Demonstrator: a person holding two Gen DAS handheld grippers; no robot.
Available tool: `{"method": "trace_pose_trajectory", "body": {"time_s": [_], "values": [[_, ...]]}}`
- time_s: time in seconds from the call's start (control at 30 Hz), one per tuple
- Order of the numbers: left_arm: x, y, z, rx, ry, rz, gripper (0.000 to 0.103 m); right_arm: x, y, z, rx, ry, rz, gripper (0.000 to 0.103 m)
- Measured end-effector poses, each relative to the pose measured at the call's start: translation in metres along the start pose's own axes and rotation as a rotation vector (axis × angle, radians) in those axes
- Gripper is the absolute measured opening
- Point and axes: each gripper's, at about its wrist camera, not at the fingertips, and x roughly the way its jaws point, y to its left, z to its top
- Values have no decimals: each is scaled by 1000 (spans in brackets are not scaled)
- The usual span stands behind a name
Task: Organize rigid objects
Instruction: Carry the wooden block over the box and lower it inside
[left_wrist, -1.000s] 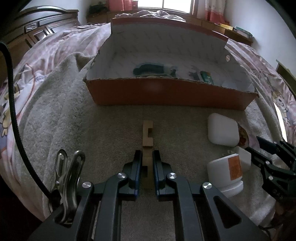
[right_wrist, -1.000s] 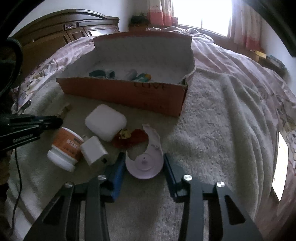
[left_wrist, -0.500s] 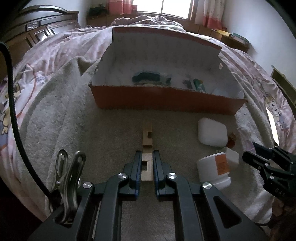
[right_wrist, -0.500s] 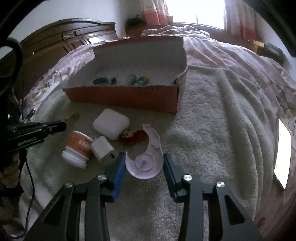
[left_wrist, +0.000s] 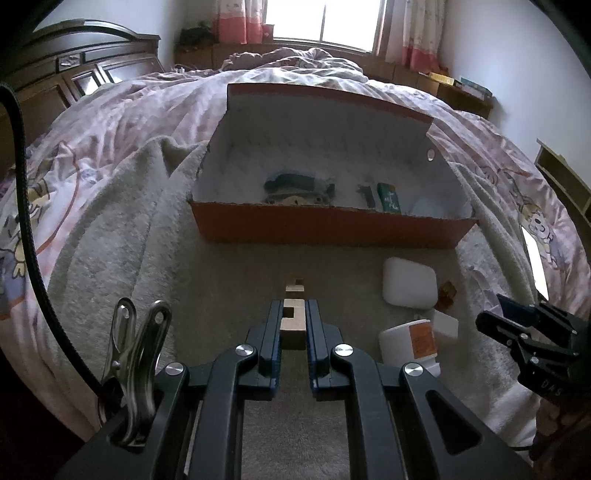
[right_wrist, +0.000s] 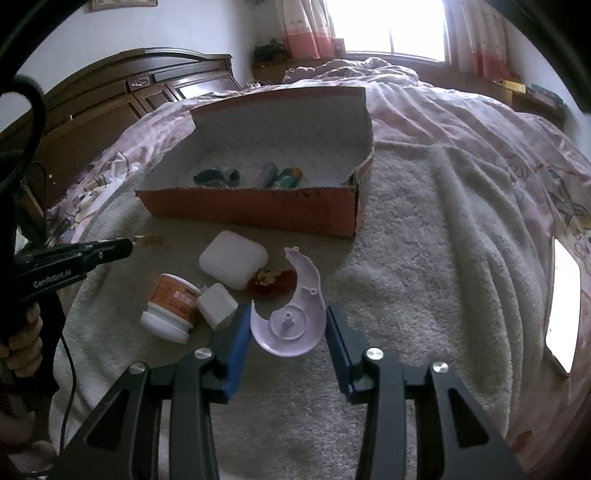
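Observation:
My left gripper is shut on a notched wooden block and holds it above the grey blanket. My right gripper is shut on a lilac crescent-shaped plastic piece, also lifted. An orange cardboard box stands ahead with a dark plush toy and a green packet inside; it also shows in the right wrist view. On the blanket lie a white case, a white jar with orange label, a white charger cube and a small red item.
The grey blanket covers a bed with a pink quilt. A dark wooden headboard stands at the left. The left gripper appears at the left of the right wrist view. A metal clip hangs by the left gripper.
Both grippers have risen and drawn back from the box, each carrying its object. The box and loose items look smaller and farther away.

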Motion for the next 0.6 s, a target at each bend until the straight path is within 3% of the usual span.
{"method": "trace_pose_trajectory", "body": {"time_s": [0.37, 0.6], "values": [[-22, -1, 13, 2, -77, 2, 12, -10, 1, 6, 10, -32, 19, 42], [-22, -4, 44, 32, -138, 30, 12, -14, 6, 14, 7, -50, 27, 42]]}}
